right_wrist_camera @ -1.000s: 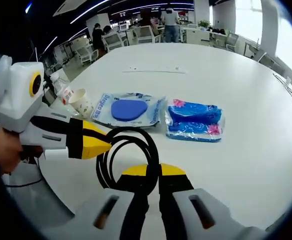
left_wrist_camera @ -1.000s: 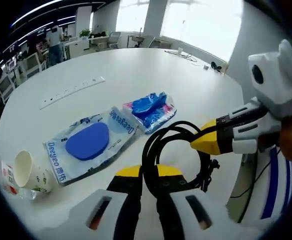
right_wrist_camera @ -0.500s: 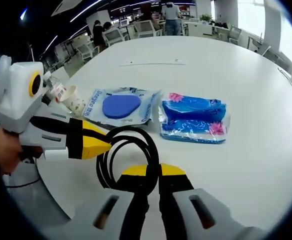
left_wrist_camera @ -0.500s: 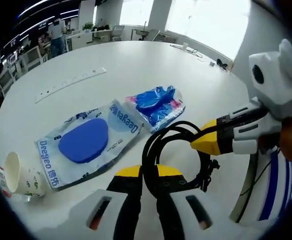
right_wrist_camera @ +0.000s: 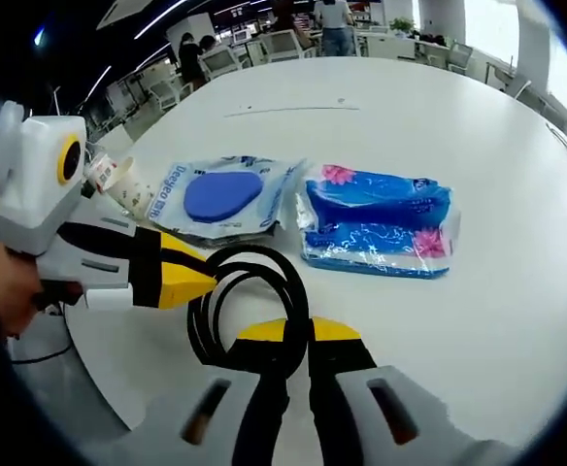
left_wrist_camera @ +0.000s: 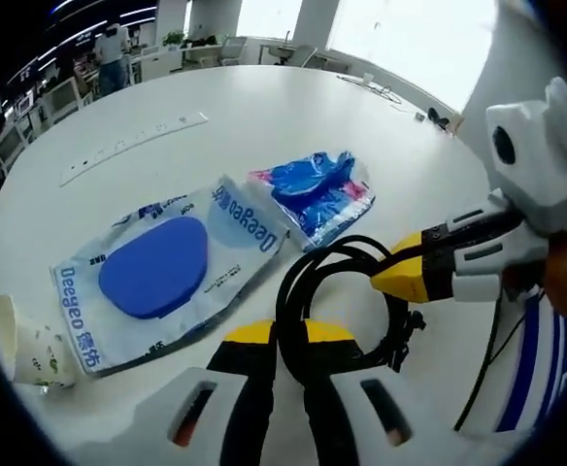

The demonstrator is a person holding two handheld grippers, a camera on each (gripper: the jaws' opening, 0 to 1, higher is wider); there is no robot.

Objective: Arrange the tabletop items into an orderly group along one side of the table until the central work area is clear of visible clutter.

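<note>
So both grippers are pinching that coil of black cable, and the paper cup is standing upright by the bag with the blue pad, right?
Not quite: the paper cup lies on its side, as the left gripper view shows. The rest holds: the left gripper and the right gripper both have their jaws closed on the black cable, and the cup is beside the bag with the blue pad.

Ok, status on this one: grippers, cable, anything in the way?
Left gripper and right gripper both shut on black cable coil. Blue pad packet, tissue pack, paper cup lie ahead on white table.
</note>
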